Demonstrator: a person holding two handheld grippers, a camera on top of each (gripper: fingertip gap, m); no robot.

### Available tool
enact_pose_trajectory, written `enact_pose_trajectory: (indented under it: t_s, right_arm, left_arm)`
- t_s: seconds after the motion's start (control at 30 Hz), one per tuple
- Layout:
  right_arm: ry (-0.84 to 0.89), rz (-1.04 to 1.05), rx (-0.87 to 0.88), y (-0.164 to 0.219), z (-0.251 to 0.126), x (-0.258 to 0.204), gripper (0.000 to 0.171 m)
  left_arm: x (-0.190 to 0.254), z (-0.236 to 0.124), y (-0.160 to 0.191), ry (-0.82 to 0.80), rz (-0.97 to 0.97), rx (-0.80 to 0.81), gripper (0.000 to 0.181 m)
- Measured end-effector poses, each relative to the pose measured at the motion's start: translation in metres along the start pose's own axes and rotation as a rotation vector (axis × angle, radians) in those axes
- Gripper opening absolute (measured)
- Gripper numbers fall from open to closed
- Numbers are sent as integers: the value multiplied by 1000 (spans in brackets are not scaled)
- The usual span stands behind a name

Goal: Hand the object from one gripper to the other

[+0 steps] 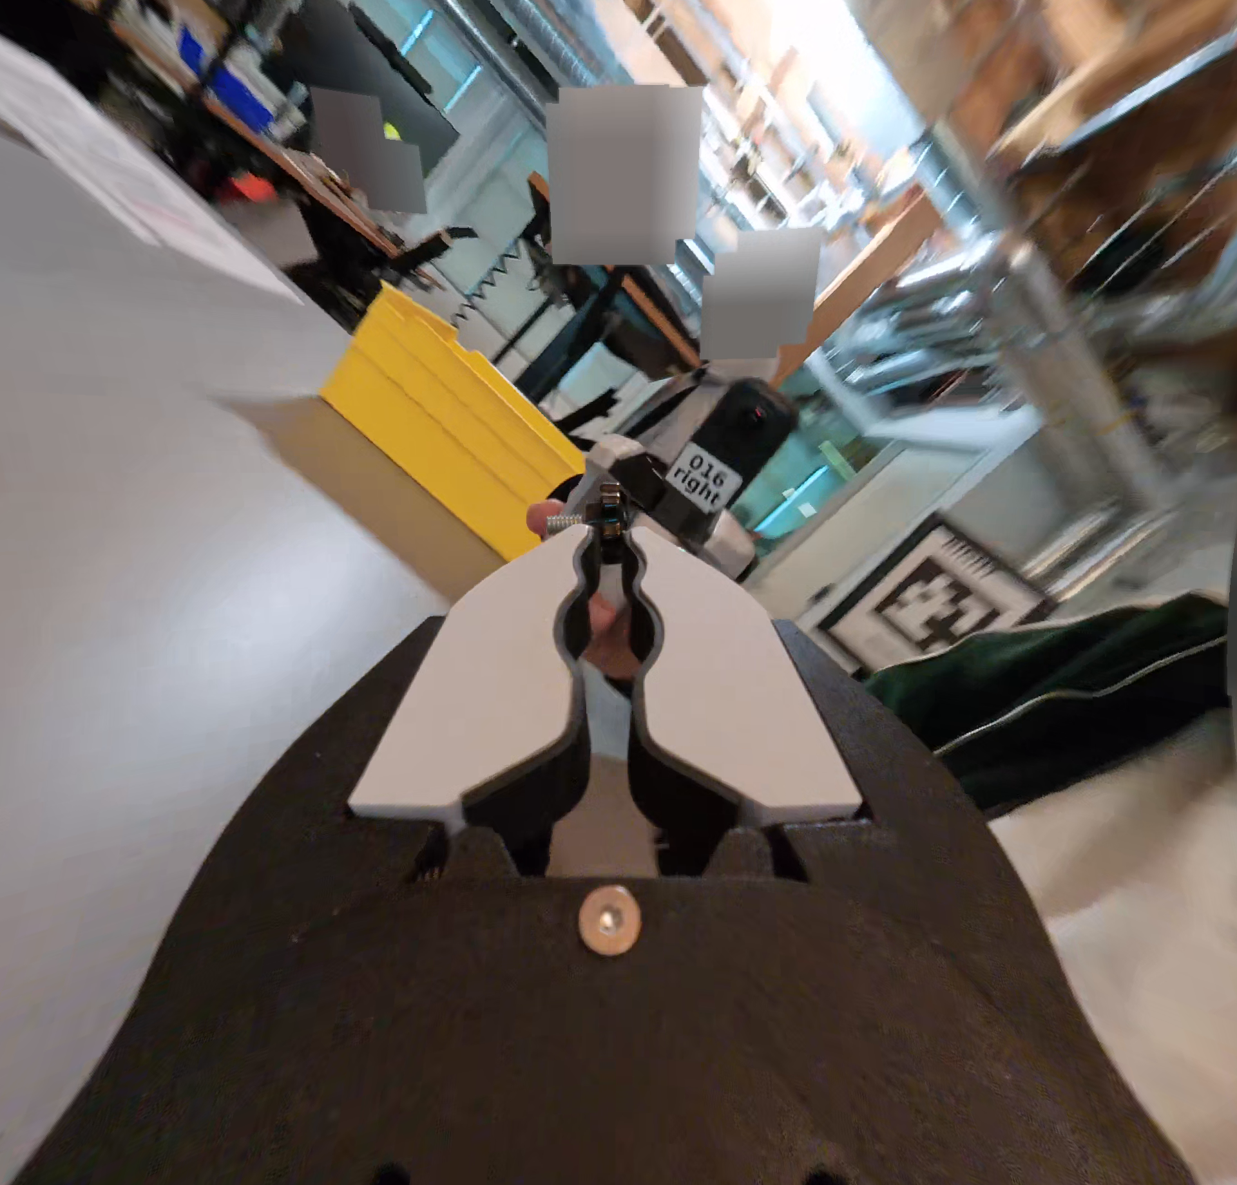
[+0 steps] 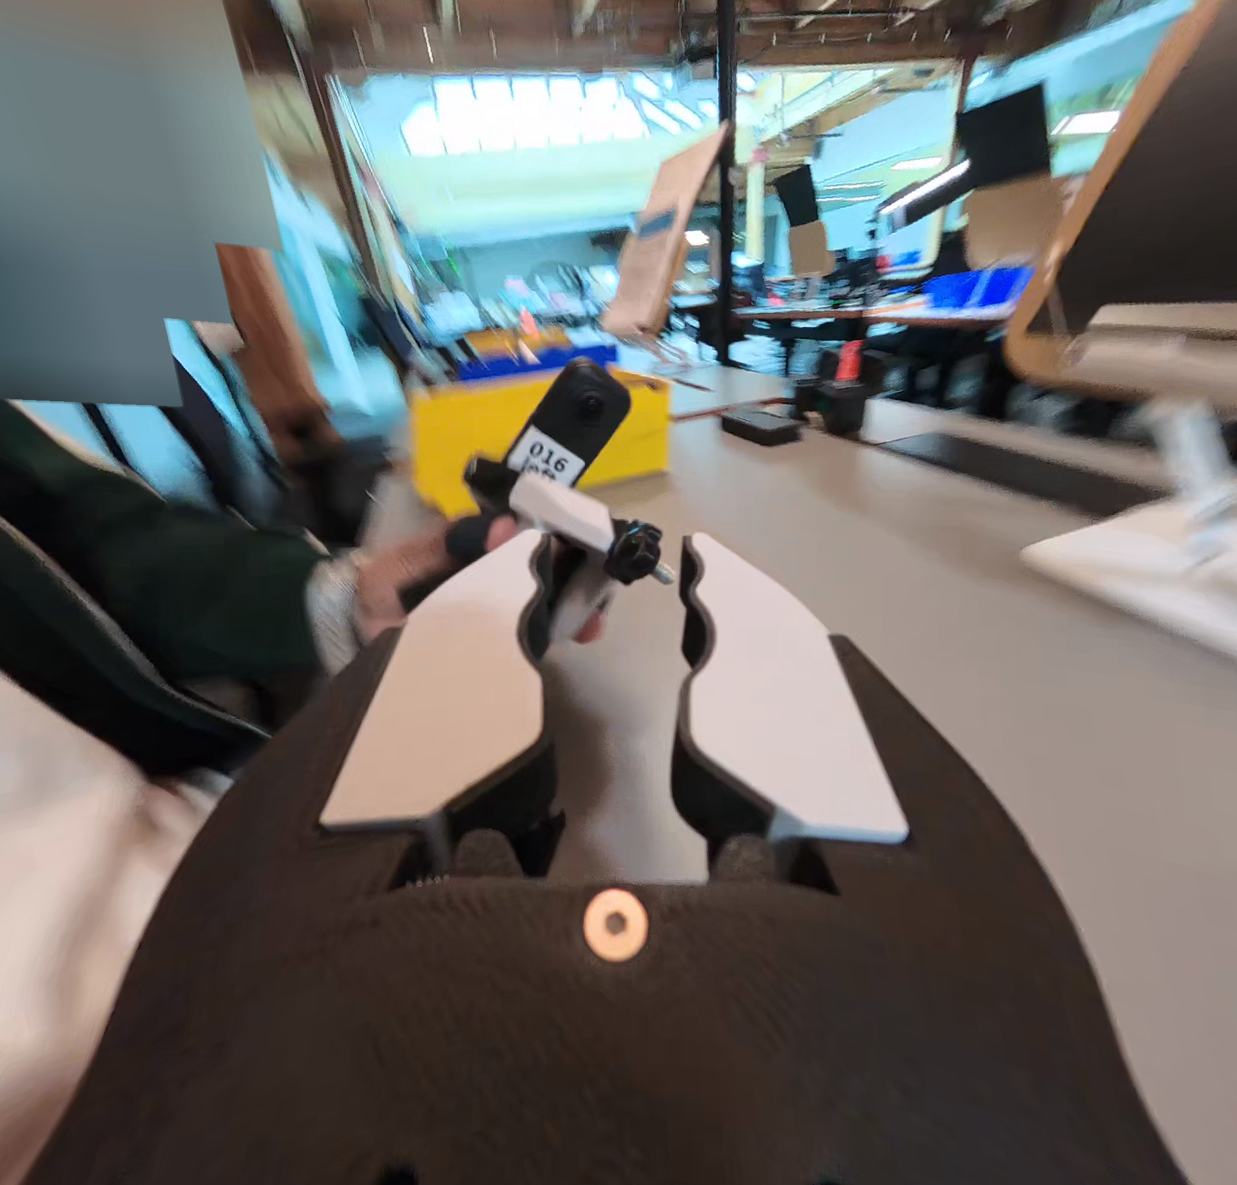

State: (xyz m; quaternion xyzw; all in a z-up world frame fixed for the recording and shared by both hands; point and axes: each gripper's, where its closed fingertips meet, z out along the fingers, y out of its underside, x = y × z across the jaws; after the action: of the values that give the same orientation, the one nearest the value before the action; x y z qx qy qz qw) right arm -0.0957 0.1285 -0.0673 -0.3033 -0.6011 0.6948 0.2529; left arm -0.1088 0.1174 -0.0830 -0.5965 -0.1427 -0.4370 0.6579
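Left gripper [image 1: 608, 537], white-fingered on a black body, pinches a small black knob with a protruding silver threaded screw [image 1: 589, 521] at its fingertips, held in the air above the pale grey table [image 1: 167, 617]. Right gripper [image 2: 612, 571] jaws spread apart, nothing between them; the knob [image 2: 632, 551] sits just ahead of its tips, toward the left finger, not touching. Yellow plastic bin [image 2: 468, 443] stands farther back on the table. Dark green sleeve [image 2: 167, 591] at left.
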Motion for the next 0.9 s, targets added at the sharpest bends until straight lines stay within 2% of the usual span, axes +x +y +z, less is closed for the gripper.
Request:
enact_pose_trajectory:
  t_s: [0.13, 0.3, 0.57, 0.9]
  right_arm:
    - [87, -297, -142, 20, 6, 1, 31]
    - [130, -379, -225, 34, 9, 5, 31]
    - [24, -387, -277, 44, 4, -4, 29]
    - [-117, -243, -242, 39, -4, -17, 25]
  left_arm:
    - [-8, -2, 5, 57, -238, -15, 4]
    - [-11, 1, 14, 77, -361, -49, 4]
    - [-8, 5, 31, 90, -405, -168, 5]
    - [6, 7, 41, 184, -445, -268, 5]
